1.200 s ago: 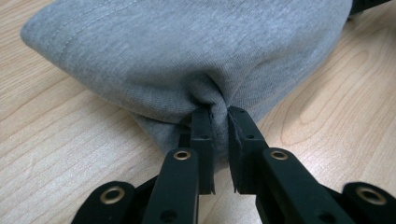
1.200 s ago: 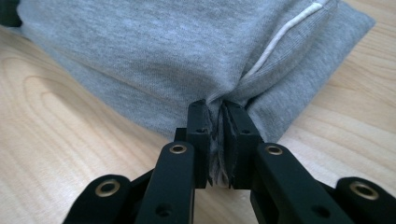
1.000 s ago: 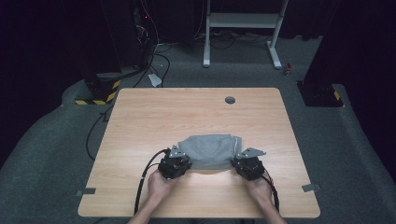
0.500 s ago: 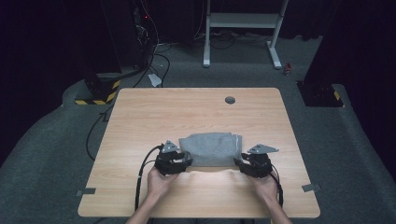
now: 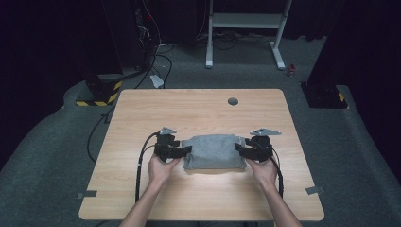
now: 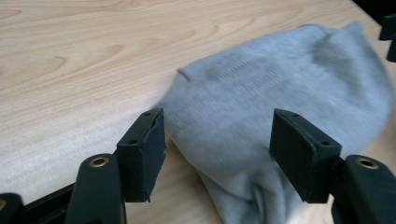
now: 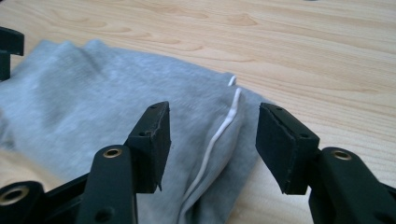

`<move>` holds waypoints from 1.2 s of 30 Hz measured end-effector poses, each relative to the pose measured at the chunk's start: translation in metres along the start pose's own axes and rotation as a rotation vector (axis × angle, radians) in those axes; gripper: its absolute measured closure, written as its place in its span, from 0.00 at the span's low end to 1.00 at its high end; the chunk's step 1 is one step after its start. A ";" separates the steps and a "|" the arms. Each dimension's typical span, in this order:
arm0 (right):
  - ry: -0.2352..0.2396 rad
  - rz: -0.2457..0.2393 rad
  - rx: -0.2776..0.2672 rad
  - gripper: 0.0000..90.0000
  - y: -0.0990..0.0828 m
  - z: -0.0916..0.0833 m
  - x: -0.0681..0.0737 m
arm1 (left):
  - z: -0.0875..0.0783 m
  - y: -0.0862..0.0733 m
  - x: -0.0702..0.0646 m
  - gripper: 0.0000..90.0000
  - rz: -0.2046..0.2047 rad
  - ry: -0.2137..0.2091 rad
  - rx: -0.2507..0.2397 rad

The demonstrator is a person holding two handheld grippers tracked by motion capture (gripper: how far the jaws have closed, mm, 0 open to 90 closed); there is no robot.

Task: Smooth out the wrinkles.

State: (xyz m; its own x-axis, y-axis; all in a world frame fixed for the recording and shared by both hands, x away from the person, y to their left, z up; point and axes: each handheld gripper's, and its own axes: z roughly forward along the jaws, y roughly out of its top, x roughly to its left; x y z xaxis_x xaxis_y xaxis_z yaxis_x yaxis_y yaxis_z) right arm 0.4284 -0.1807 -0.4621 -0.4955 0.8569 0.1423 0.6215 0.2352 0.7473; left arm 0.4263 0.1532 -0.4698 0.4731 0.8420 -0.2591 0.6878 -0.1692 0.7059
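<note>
A folded grey garment (image 5: 213, 151) lies flat on the wooden table (image 5: 198, 113), near its front middle. My left gripper (image 5: 183, 151) is at the garment's left edge and my right gripper (image 5: 240, 151) at its right edge. Both sets of jaws have just been opening. In the left gripper view the grey cloth (image 6: 280, 93) lies under and beyond the parted jaws, which do not press it. In the right gripper view the grey fabric (image 7: 93, 112) with a white drawstring (image 7: 219, 135) lies below the spread jaws, untouched by the pads.
A round cable hole (image 5: 232, 100) sits near the table's far edge. Black cables (image 5: 141, 161) trail from the left gripper over the front left of the table. Beyond the table are a white stand (image 5: 246, 28) and a yellow-striped base (image 5: 97, 97) on the dark floor.
Both grippers have let go of the garment and moved apart, the left one leftward and the right one rightward, lifting a little. The garment now lies flatter and wider between them.
</note>
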 end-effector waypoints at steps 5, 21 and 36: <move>-0.004 0.026 0.038 0.49 0.006 0.015 -0.005 | 0.019 0.009 0.001 0.38 -0.031 -0.006 0.047; 0.051 -0.068 0.034 0.90 0.004 0.007 0.004 | 0.007 0.010 -0.002 0.94 0.010 -0.072 -0.008; 0.114 -0.139 -0.055 0.89 -0.034 -0.035 0.022 | -0.033 -0.026 -0.020 0.94 0.115 -0.176 -0.068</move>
State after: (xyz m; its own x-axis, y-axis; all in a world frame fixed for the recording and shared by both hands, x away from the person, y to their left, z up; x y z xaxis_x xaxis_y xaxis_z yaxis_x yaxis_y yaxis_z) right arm 0.3754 -0.1853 -0.4614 -0.6419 0.7596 0.1051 0.5094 0.3200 0.7988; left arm 0.3811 0.1575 -0.4611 0.6388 0.7161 -0.2811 0.5882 -0.2191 0.7785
